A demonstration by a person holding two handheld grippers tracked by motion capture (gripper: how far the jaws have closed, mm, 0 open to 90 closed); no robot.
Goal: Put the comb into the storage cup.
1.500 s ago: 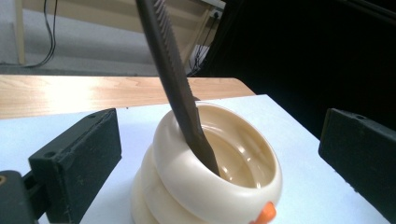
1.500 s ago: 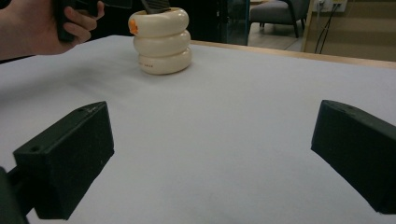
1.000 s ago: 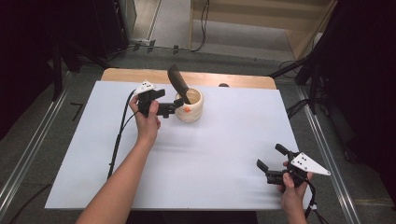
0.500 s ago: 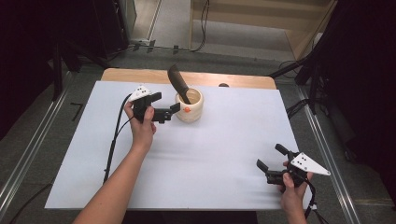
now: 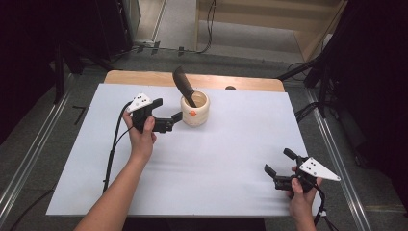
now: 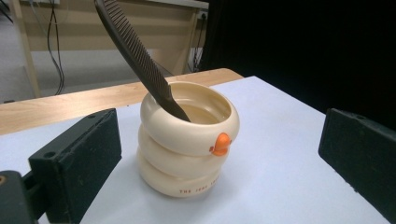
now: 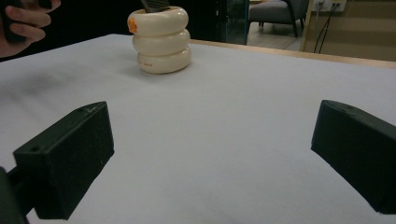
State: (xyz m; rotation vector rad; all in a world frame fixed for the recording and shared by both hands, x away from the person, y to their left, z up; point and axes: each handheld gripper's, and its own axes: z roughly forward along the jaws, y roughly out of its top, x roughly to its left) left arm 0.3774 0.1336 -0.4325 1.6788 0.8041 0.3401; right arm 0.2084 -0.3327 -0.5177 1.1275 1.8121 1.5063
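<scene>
The cream cup, made of three stacked rings with a small orange beak on its side, stands upright on the white table sheet, close to the far edge where a strip of wood shows. A dark comb leans inside the cup, its top tilted to the left and away. The left gripper is just beside the cup on the cup's left; its jaws stand wide apart and touch nothing. The right gripper is well apart, near the front right corner of the sheet, jaws also spread and empty. Between both grippers the sheet is bare.
</scene>
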